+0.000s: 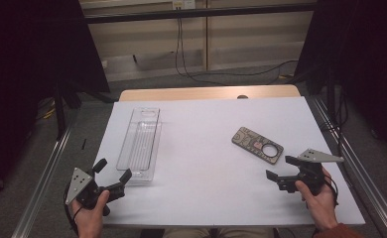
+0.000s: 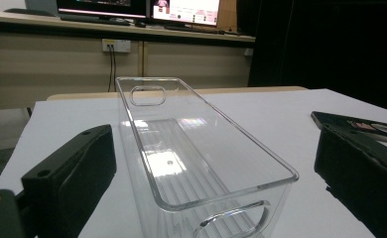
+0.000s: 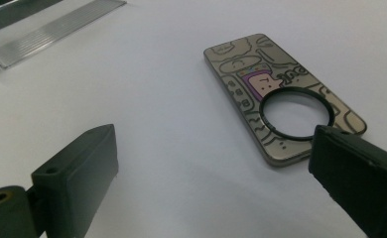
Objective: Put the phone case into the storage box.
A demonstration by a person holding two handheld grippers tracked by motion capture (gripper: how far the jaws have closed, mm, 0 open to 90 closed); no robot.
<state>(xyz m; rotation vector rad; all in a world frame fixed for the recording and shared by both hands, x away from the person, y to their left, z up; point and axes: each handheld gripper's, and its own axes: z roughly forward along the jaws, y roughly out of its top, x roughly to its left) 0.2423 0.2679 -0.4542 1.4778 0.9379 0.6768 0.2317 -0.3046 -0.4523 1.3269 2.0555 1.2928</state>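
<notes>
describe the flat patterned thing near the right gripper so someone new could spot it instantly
On the white table, look to the right half, just ahead of the right gripper. There a flat rounded rectangular phone case lies face up, apart from the clear plastic bin on the left. Its tan surface with dark doodle outlines, a purple figure and a black ring mark it out.

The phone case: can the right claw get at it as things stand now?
Probably yes. The right claw is open and points at the phone case, which lies flat on the white table with bare surface between them and nothing on top.
</notes>
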